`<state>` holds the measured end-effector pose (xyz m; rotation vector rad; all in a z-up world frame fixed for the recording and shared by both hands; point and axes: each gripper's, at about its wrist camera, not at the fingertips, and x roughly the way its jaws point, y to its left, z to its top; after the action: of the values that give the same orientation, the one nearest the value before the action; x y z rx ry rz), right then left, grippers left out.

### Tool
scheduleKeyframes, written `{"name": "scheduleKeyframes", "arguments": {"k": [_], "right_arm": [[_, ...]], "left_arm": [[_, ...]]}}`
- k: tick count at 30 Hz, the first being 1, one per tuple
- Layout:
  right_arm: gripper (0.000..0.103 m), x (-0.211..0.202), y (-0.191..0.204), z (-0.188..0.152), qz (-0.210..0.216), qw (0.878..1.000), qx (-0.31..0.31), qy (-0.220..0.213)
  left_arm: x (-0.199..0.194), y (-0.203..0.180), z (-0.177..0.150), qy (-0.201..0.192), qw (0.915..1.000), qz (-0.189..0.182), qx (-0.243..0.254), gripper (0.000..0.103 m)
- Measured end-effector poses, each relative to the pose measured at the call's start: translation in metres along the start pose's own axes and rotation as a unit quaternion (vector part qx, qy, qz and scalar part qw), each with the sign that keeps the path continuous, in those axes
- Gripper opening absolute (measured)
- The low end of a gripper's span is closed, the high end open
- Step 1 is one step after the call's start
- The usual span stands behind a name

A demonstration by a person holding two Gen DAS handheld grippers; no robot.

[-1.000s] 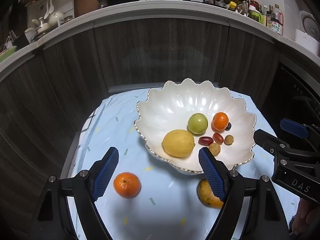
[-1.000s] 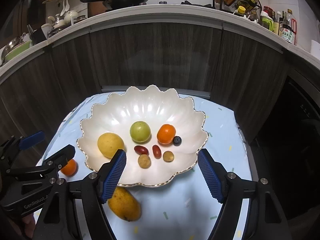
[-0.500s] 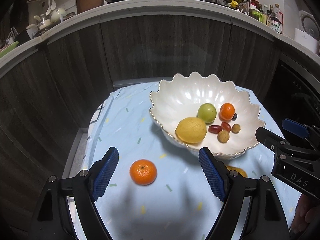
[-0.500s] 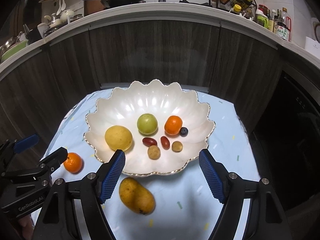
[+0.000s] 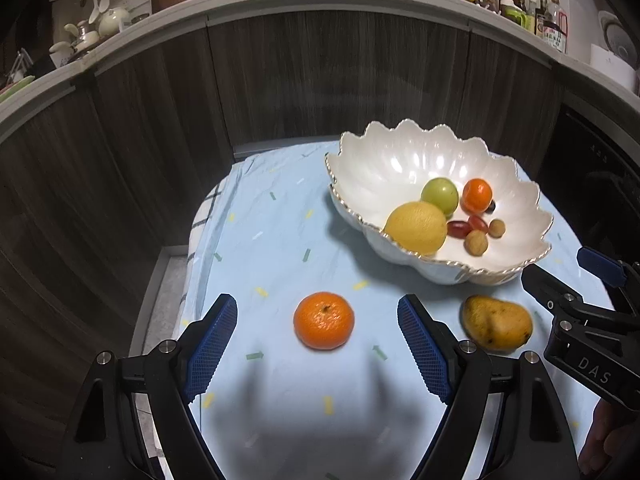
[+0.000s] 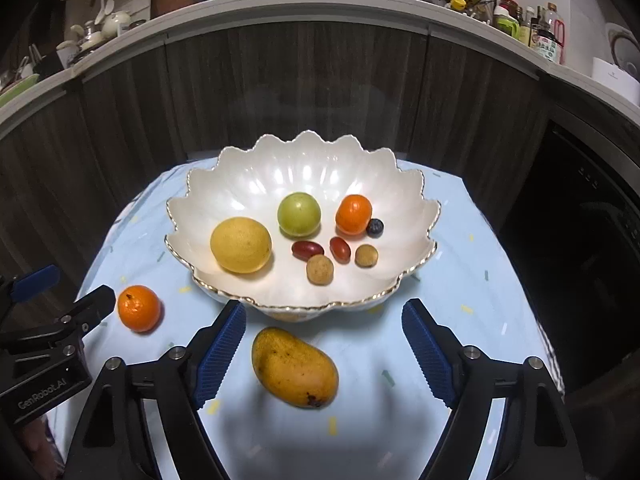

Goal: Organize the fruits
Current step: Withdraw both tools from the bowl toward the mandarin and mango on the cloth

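While both tongs gape empty, left tongs (image 5: 318, 350) frame tangerine (image 5: 324, 320), right tongs (image 6: 323, 350), widening, frame mango (image 6: 295, 367)

The scalloped white ceramic bowl (image 6: 416, 216) sits on the pale blue cloth (image 6: 460, 320); before it lie 2 fruits, the small orange tangerine (image 6: 139, 308) left of the yellow mango (image 6: 294, 368).

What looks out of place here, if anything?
Two fruits lie loose on the blue cloth instead of in the scalloped bowl with the rest: a mandarin to its left and a mango in front. The mango's skin has dark specks. Nothing is spilled or broken.
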<state>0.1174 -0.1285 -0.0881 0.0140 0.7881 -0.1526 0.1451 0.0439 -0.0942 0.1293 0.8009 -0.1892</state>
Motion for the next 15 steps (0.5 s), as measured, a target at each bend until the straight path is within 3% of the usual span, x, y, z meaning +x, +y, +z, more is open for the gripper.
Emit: {"name": "scheduleKeyframes", "arguments": {"k": [15], "right_arm": [[0.081,0.029,0.014,-0.021,-0.003,0.999,-0.010,0.030]], "left_arm": [[0.034,0.009,-0.014,0.026,0.9997,-0.004,-0.001,0.082]]}}
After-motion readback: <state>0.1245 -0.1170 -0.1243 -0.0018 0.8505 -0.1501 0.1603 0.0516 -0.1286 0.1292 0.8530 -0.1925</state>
